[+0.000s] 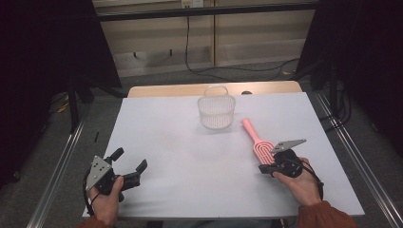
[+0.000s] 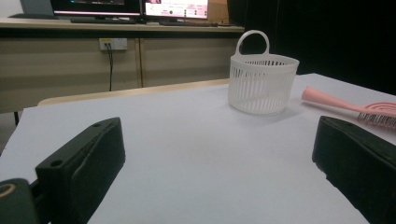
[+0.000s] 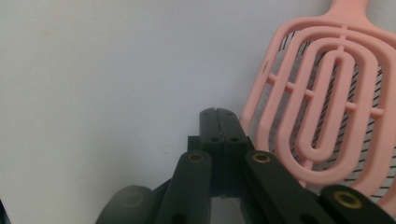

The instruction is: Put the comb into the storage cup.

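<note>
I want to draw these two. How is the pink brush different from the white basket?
The pink brush lies flat on the table, while the white basket stands upright. The brush is long and thin; the basket is round and deep. The brush has a straight handle; the basket has a loop handle on its rim. Both are plastic with open slots.

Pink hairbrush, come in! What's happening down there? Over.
Left hand-held gripper open, empty. Right hand-held gripper shut, empty, beside pink hairbrush. Hairbrush flat on table. White basket beyond, path clear.
</note>
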The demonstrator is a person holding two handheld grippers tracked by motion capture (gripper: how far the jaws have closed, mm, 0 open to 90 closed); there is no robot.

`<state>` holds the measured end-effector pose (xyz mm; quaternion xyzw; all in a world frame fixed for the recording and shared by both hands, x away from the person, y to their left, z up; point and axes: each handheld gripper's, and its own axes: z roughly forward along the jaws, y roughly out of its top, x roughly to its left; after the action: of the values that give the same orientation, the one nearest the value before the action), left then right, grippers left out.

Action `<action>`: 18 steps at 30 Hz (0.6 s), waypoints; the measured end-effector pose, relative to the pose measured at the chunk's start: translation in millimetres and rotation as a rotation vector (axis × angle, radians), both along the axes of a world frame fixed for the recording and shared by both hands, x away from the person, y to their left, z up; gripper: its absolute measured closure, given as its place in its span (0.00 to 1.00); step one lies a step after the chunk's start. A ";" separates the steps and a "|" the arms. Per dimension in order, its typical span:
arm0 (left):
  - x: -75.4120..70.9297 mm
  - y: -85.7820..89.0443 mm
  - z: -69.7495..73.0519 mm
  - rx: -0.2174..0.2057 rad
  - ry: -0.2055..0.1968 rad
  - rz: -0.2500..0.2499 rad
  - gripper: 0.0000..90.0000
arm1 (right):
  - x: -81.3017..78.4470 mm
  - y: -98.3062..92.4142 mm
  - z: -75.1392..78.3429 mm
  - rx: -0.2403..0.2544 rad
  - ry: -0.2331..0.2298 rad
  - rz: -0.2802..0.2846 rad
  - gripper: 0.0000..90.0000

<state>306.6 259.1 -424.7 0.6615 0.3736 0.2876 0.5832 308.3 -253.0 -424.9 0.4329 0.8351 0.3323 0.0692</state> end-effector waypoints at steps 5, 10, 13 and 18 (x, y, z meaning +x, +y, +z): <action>0.1 0.1 -0.2 -0.002 0.002 -0.001 0.03 | -0.5 -0.5 0.3 -0.004 0.008 -0.005 1.00; 0.2 0.1 -0.2 -0.001 0.002 -0.001 0.03 | -3.3 -5.1 0.1 -0.010 0.003 -0.011 1.00; 0.2 -0.2 -0.1 0.001 0.001 -0.003 0.03 | -4.7 -8.9 0.4 -0.008 0.005 -0.024 1.00; 0.3 0.0 -0.2 0.002 0.002 -0.003 0.03 | -5.2 -10.9 0.3 -0.011 0.000 -0.026 1.00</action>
<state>306.9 259.1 -424.9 0.6628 0.3731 0.2864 0.5827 303.1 -263.9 -424.6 0.4434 0.8311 0.3268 0.0758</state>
